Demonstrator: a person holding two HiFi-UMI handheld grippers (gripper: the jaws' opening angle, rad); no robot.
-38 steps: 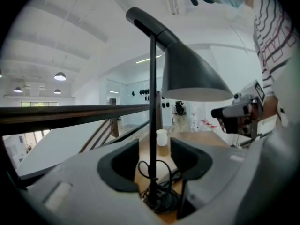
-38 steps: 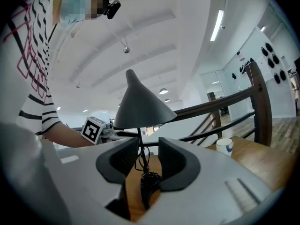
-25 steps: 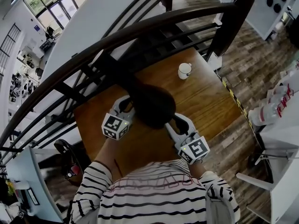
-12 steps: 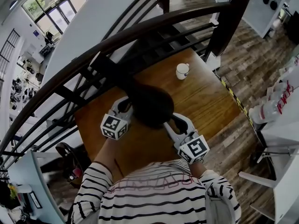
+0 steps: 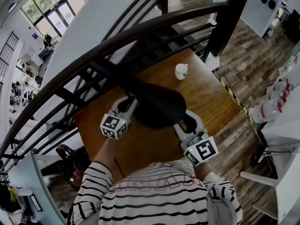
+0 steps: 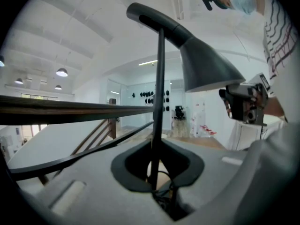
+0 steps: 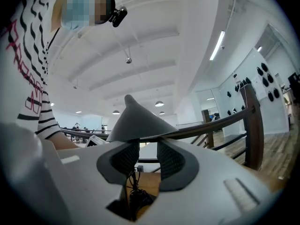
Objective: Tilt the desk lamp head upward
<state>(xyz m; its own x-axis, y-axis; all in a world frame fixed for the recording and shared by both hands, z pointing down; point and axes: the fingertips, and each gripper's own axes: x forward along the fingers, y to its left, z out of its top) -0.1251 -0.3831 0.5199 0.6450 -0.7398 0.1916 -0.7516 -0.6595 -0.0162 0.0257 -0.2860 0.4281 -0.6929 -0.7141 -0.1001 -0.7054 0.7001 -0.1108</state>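
Grey and blocky, your left hand-held gripper (image 6: 156, 168) has just been closing its jaws, and they now pinch the thin black stem (image 6: 160, 93) of the desk lamp (image 5: 154, 106), well below the shade (image 6: 206, 69). Your right hand-held gripper (image 7: 148, 159) has its jaws spread with nothing pinched between them. The rim of the dark, cone-shaped shade lies across their upper tips, so you seem to be propping the shade from beneath rather than gripping it.

The lamp stands on the wooden desk (image 5: 213, 102) beside the dark railing (image 5: 108, 41), its shade between your two grippers. A white mug (image 5: 182, 71) sits well apart, near the far edge.

The step in hand looks like raising the open end of the shade. Hold the left clamp firm and level so the stem neither rocks nor drags its base across the desk. Lift with the right in an arc about the joint where the shade's neck meets the stem, not straight up. That smooth rim could slide off open jaw tips, so seat it centred across both, or close on the rim, and go slowly.
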